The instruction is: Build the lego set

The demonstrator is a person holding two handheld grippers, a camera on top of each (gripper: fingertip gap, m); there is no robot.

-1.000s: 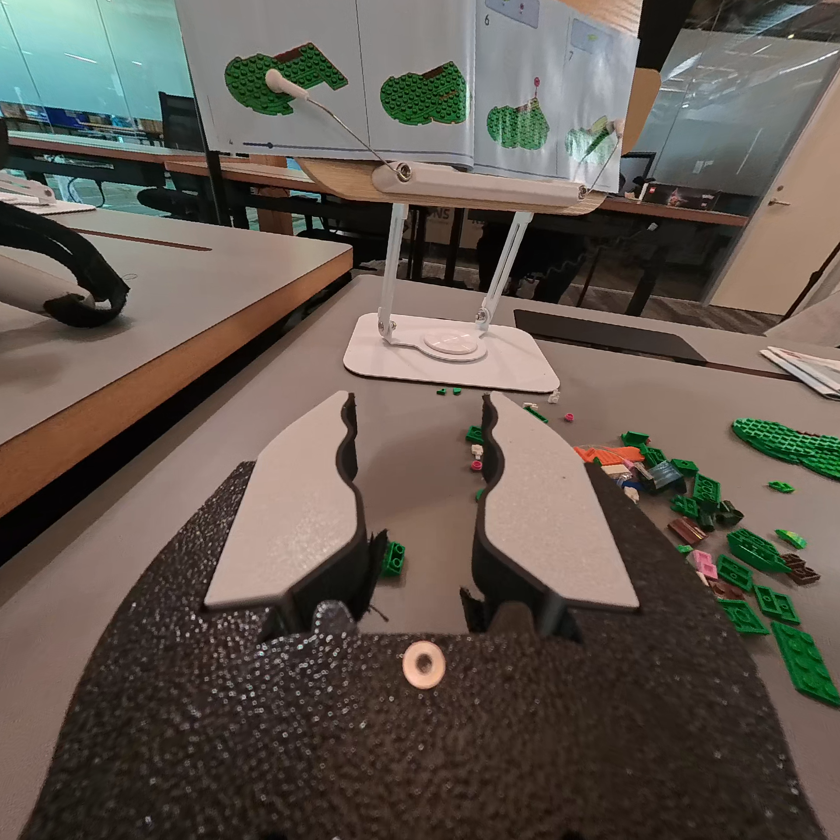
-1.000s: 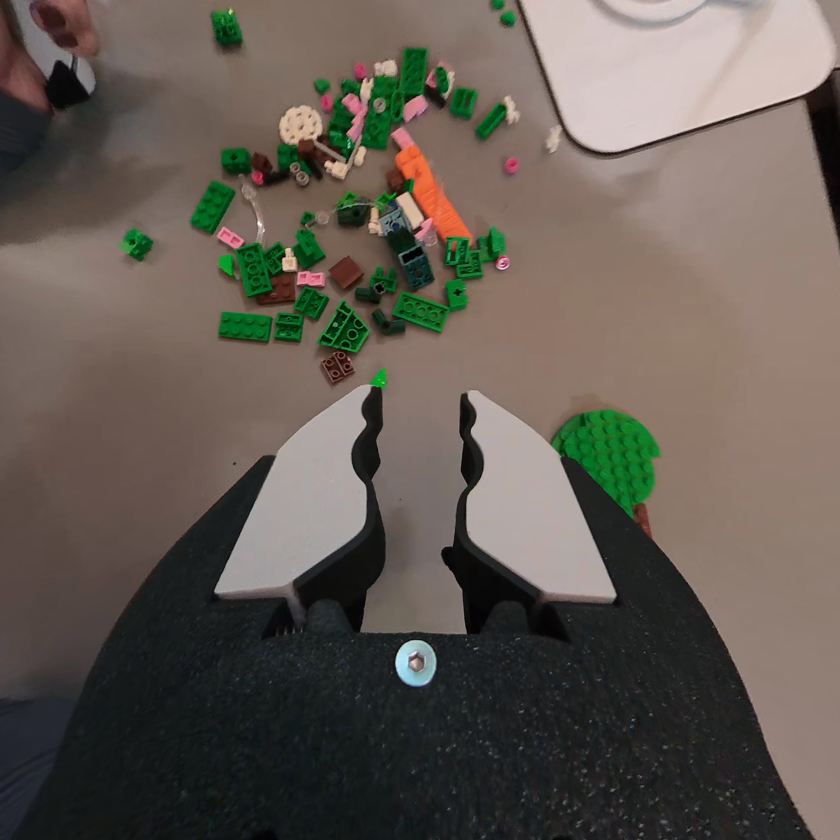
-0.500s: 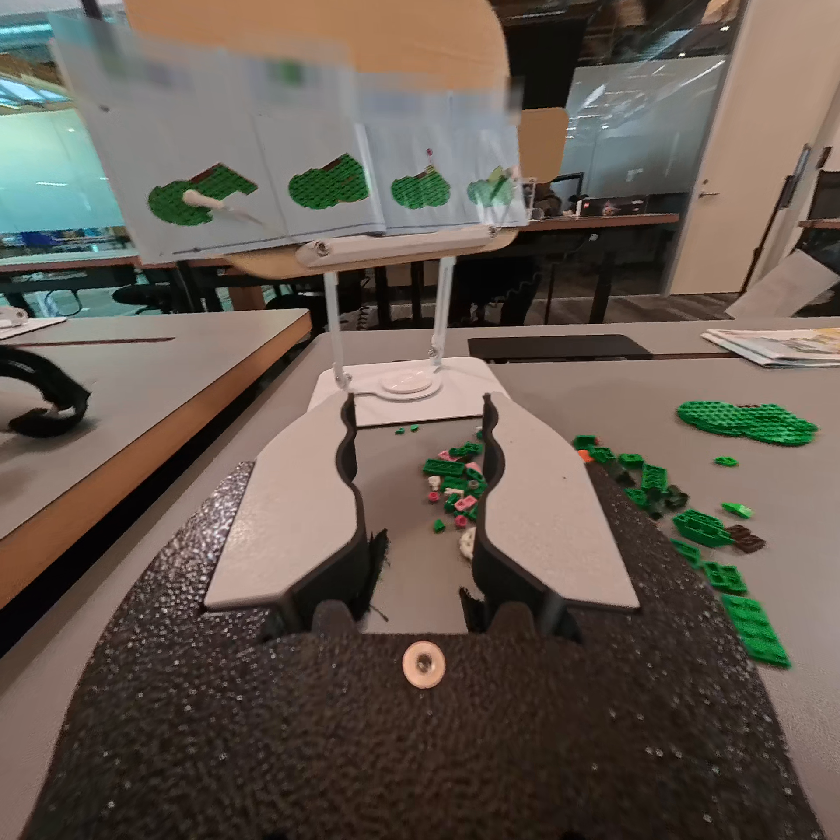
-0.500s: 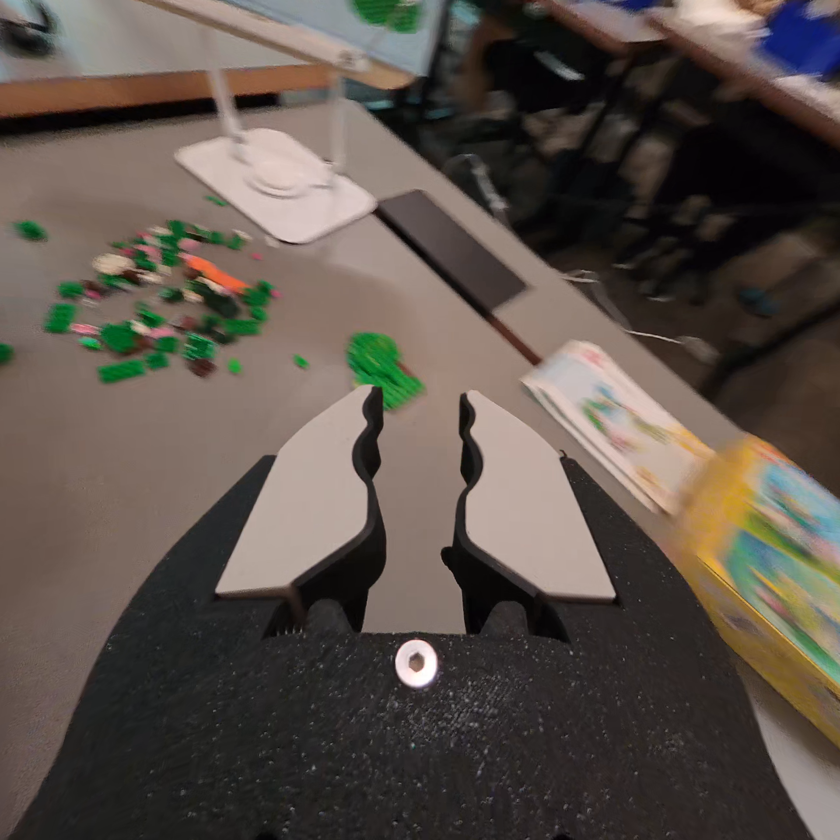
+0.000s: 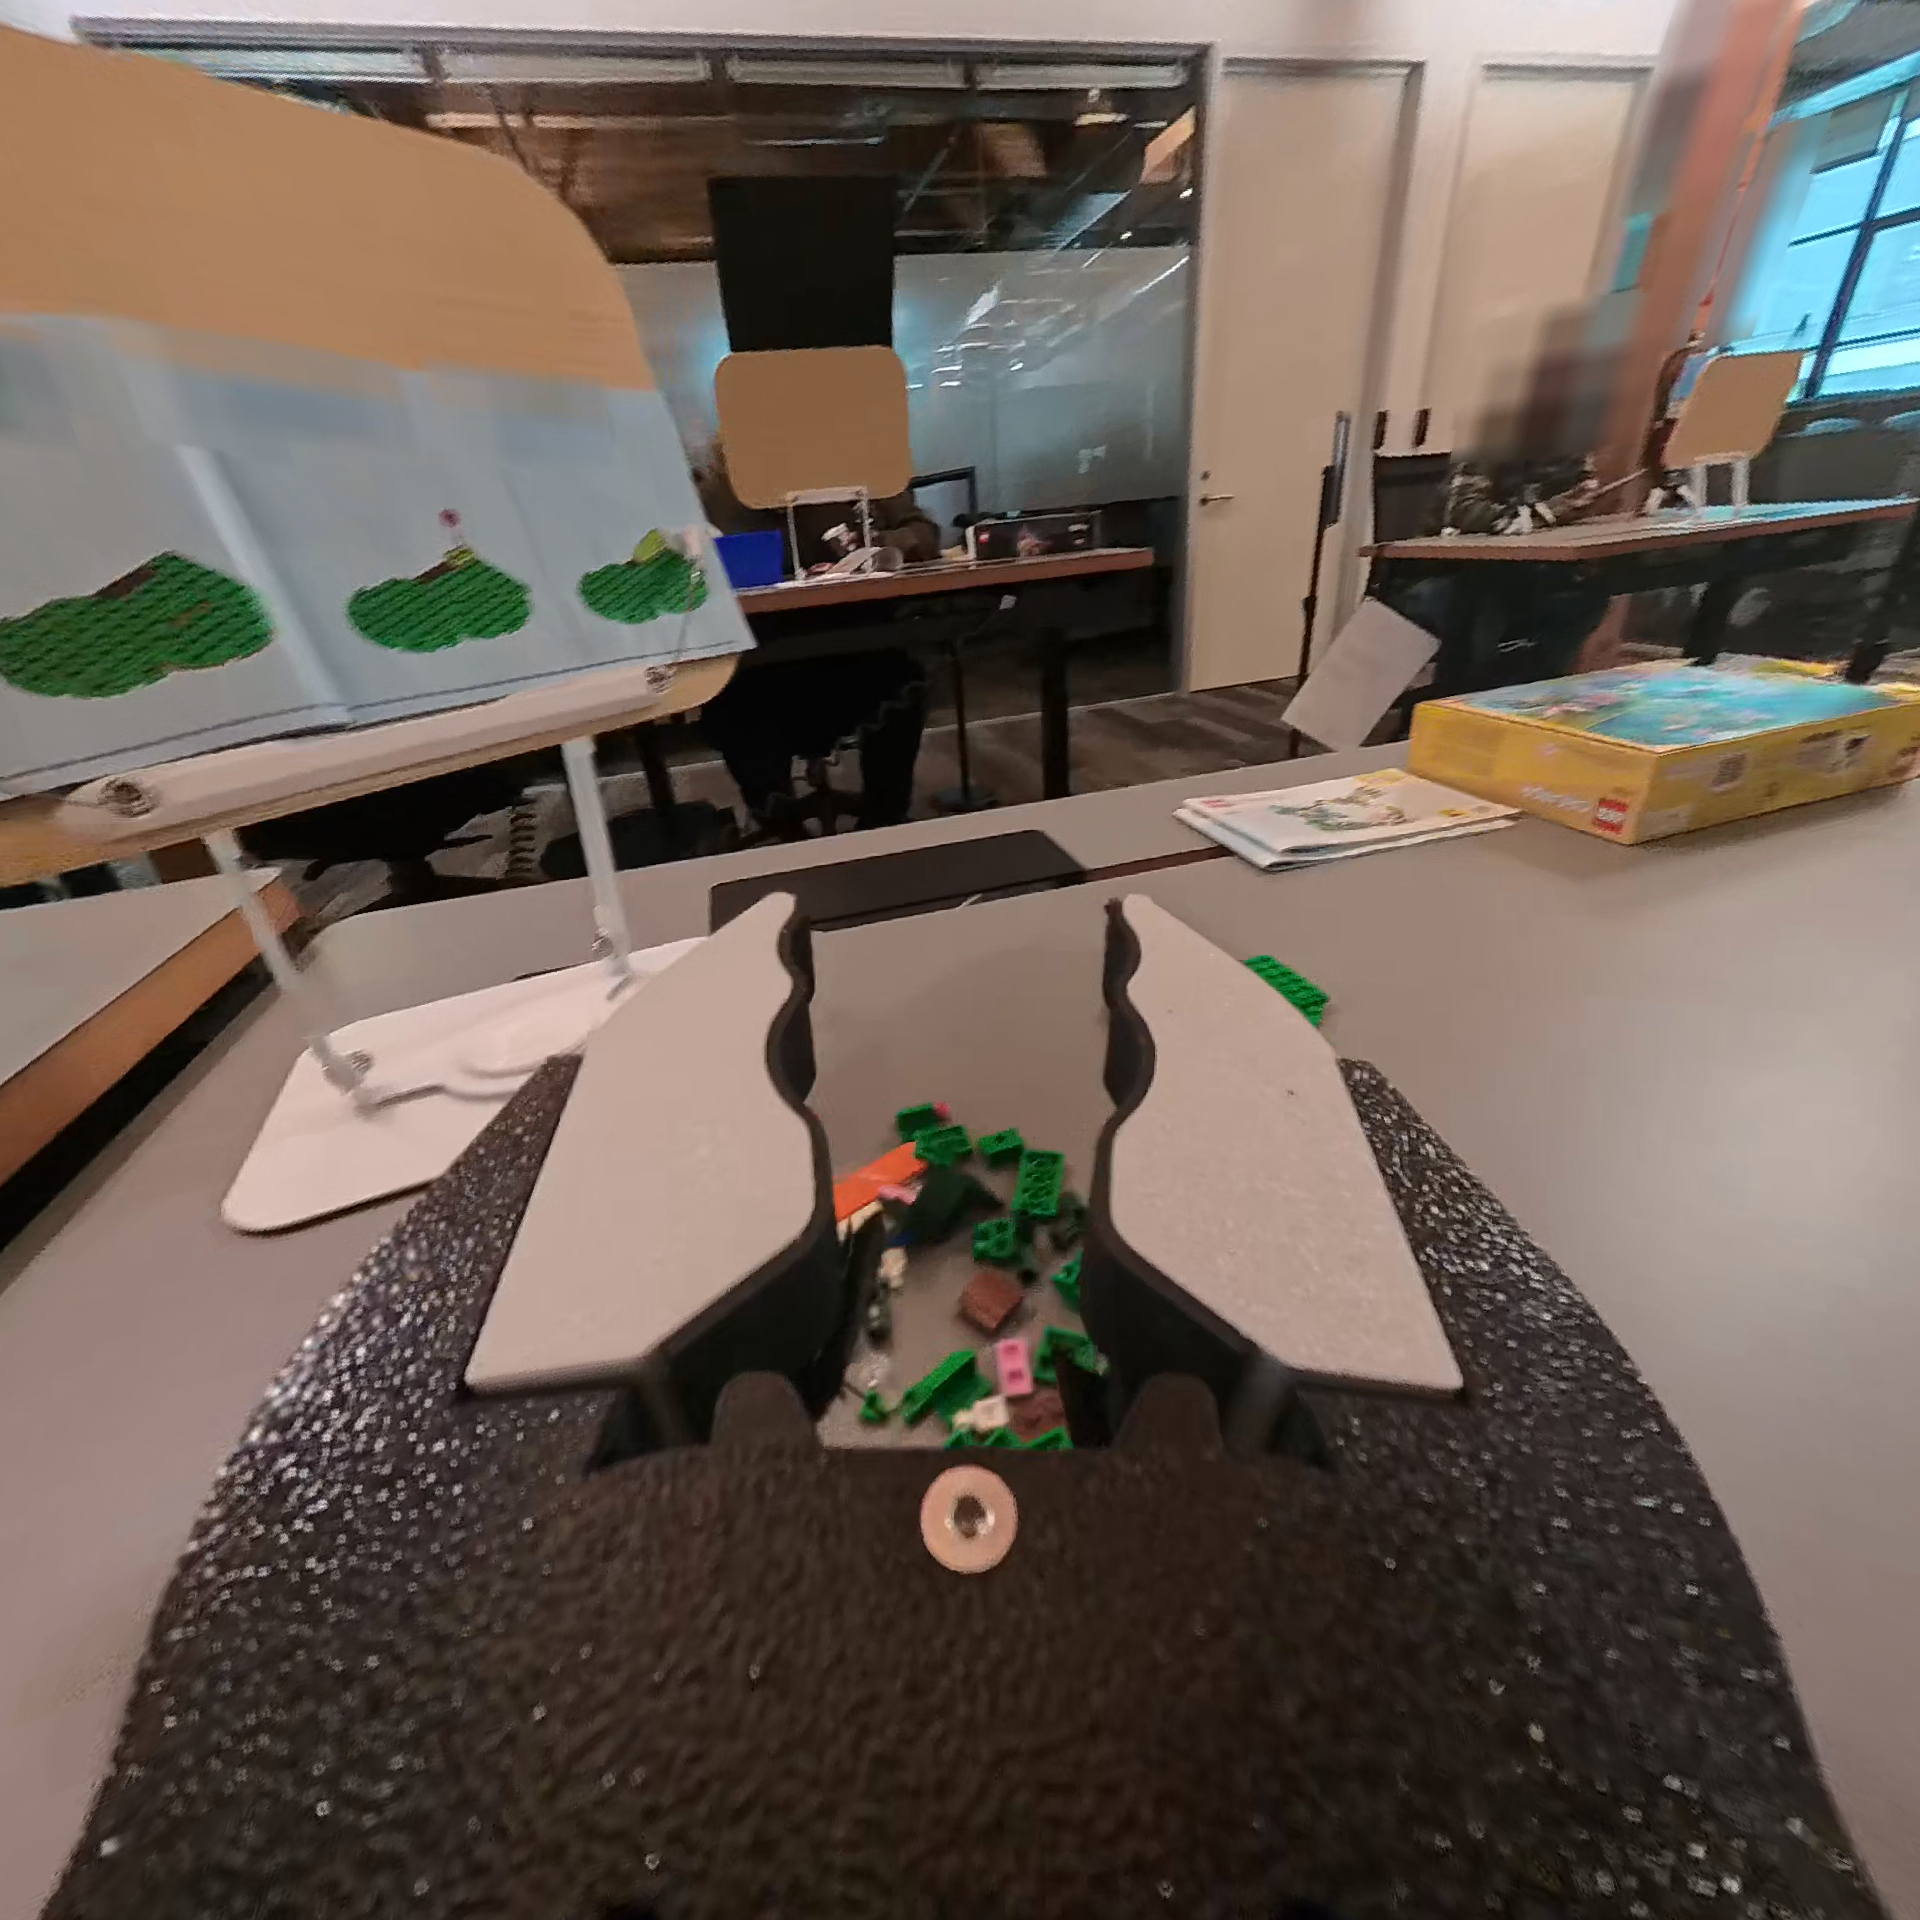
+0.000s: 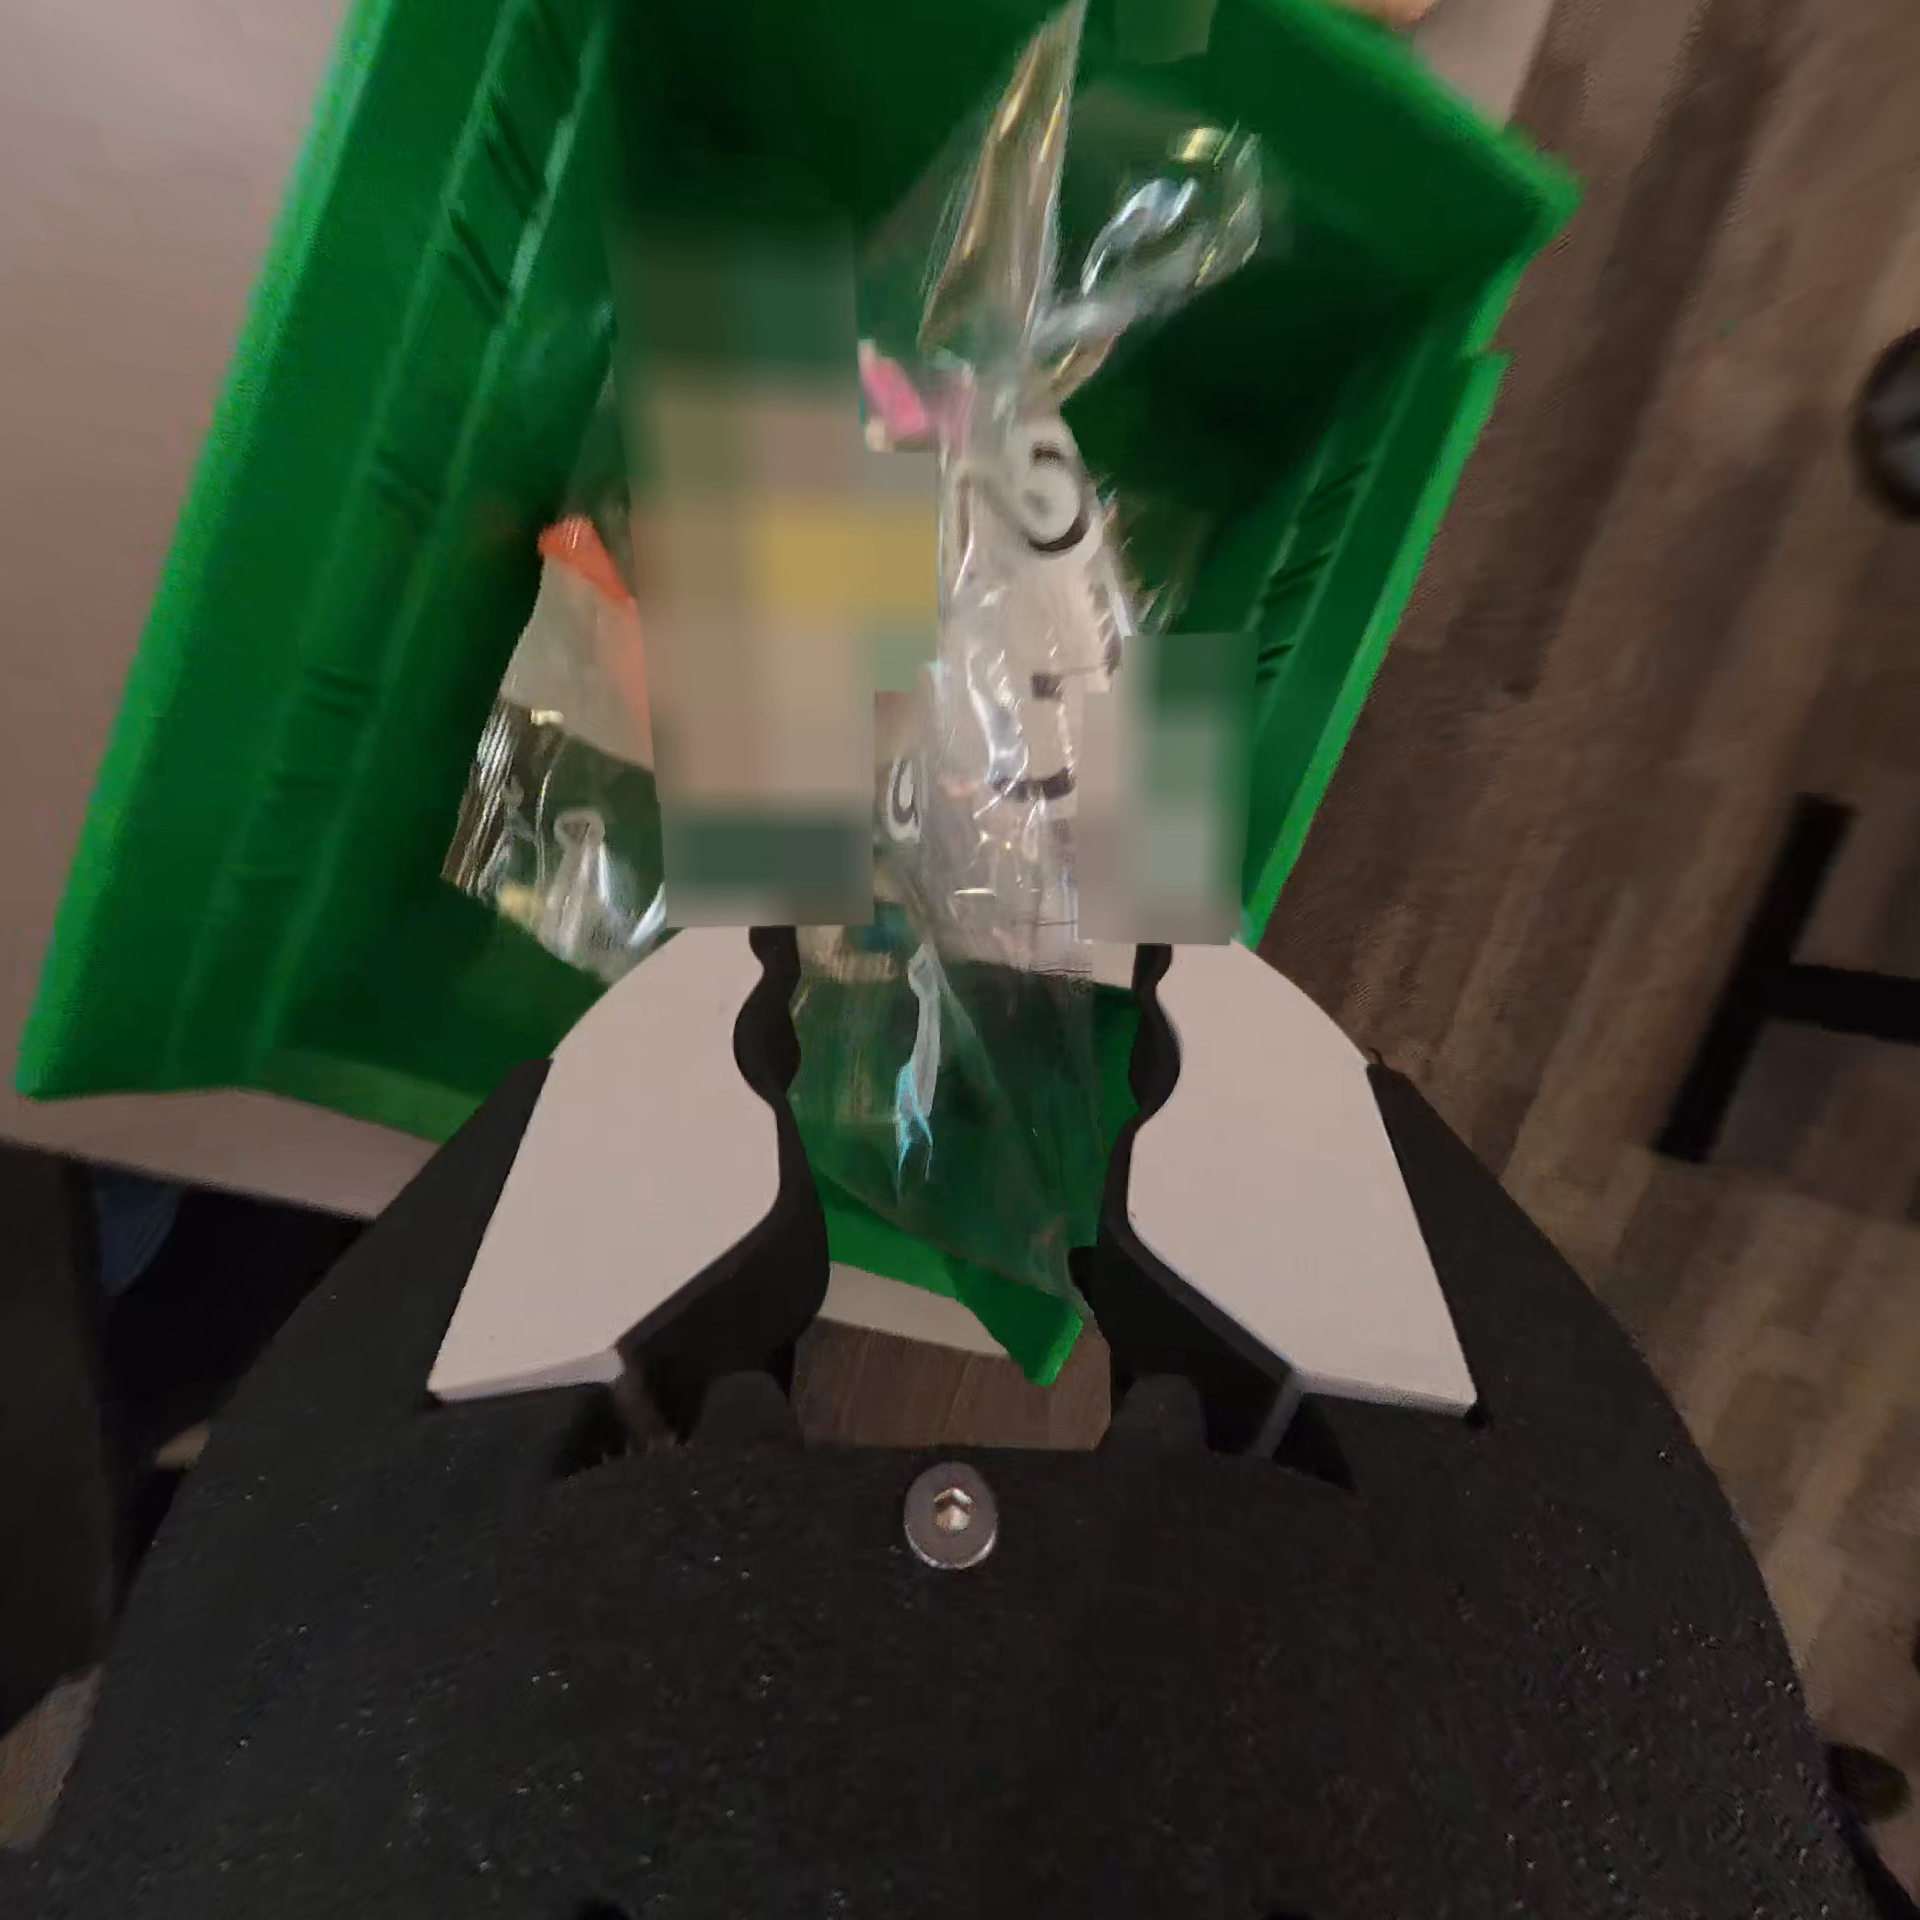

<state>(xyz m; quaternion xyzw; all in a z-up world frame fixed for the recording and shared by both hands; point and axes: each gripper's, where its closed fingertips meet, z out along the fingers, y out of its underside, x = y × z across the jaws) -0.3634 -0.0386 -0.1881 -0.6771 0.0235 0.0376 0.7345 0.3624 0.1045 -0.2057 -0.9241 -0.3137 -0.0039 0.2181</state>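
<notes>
Right gripper (image 6: 951,1049) spread wide over green bin (image 6: 312,644), clear bags (image 6: 966,935) between its fingers unpinched; left gripper (image 5: 956,997) likewise parted, empty above loose bricks (image 5: 977,1247); risk: slick film slipping out on closing.

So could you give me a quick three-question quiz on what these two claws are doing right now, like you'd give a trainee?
1. True or false: the left claw is gripping a brick.
2. What does the right claw point into?
A. a green bin holding clear plastic bags
B. a yellow box
C. a drawer
3. Fill in: the loose bricks lie on the grey ____, seen between the left claw's fingers.

Key
1. False: its jaws stand open, with nothing between them.
2. A
3. table
</notes>
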